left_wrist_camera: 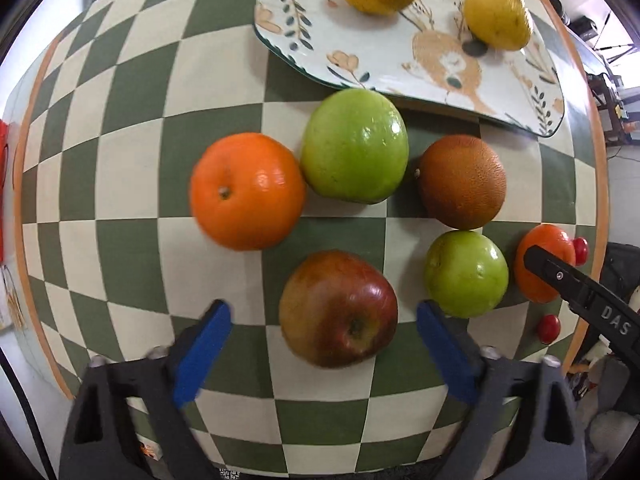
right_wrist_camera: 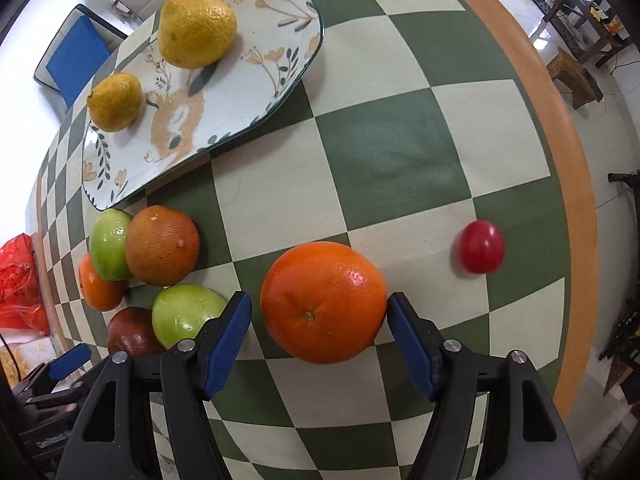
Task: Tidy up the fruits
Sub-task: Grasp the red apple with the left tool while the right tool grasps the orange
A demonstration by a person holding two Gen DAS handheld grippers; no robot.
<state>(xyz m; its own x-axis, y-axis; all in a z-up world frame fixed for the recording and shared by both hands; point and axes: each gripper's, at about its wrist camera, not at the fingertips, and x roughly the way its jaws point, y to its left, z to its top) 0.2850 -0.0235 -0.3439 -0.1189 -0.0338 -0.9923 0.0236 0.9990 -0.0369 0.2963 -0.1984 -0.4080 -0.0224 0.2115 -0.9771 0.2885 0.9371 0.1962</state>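
Note:
My left gripper (left_wrist_camera: 322, 314) is open, its blue fingers either side of a red apple (left_wrist_camera: 338, 308) with gaps on both sides. Beyond lie an orange (left_wrist_camera: 247, 191), a large green apple (left_wrist_camera: 355, 146), a brownish orange (left_wrist_camera: 461, 181) and a smaller green apple (left_wrist_camera: 466, 274). My right gripper (right_wrist_camera: 318, 308) is open around a big orange (right_wrist_camera: 323, 301); its right finger touches or nearly touches the fruit. The same orange shows in the left wrist view (left_wrist_camera: 540, 264), partly behind the right gripper's arm. Two yellow lemons (right_wrist_camera: 195, 31) (right_wrist_camera: 115, 101) lie on a floral plate (right_wrist_camera: 256, 80).
A cherry tomato (right_wrist_camera: 481, 252) lies right of the big orange; two show in the left wrist view (left_wrist_camera: 580, 250) (left_wrist_camera: 549, 328). The checkered tablecloth has an orange border (right_wrist_camera: 576, 184) near the table edge. A red plastic bag (right_wrist_camera: 20, 280) and a blue chair seat (right_wrist_camera: 76, 60) sit off the table.

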